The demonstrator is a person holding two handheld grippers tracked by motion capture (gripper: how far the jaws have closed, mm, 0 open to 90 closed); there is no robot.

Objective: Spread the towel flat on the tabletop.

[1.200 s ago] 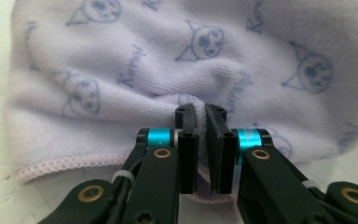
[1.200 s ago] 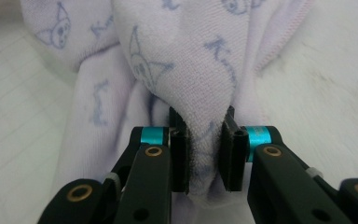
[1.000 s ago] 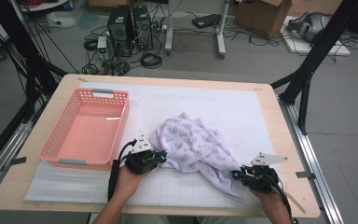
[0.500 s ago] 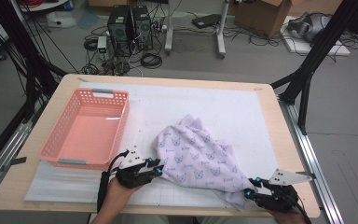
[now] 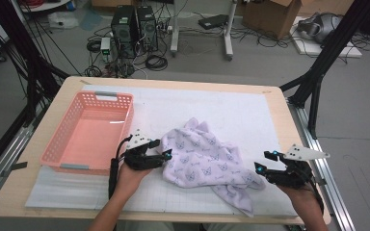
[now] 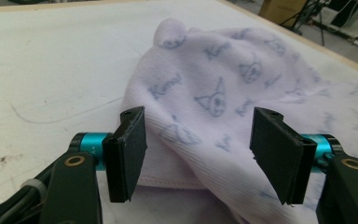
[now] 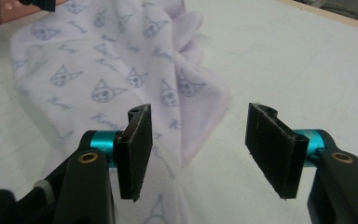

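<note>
A pale lilac towel point(image 5: 207, 161) with a cat print lies rumpled on the white mat, spread toward the front edge. At its left hem my left gripper point(image 5: 166, 155) is open; its jaws have just been opening. In the left gripper view the towel point(image 6: 223, 79) has its hem between the pads, untouched by the left gripper point(image 6: 198, 154). To the right of the towel's tail my right gripper point(image 5: 265, 162) is also open, its jaws just opened too. In the right gripper view the towel point(image 7: 102, 70) runs under one jaw of the right gripper point(image 7: 198, 149), which hangs over bare mat.
A pink plastic basket point(image 5: 91, 139) stands empty at the left of the table, close to my left hand. The white gridded mat point(image 5: 250, 110) covers most of the wooden tabletop. Beyond the table, computers, cables and boxes sit on the floor.
The bunched towel was drawn toward the front and spread wider. Both grippers, shut on it before, have opened and let it go. The right one has shifted right, off the towel.
</note>
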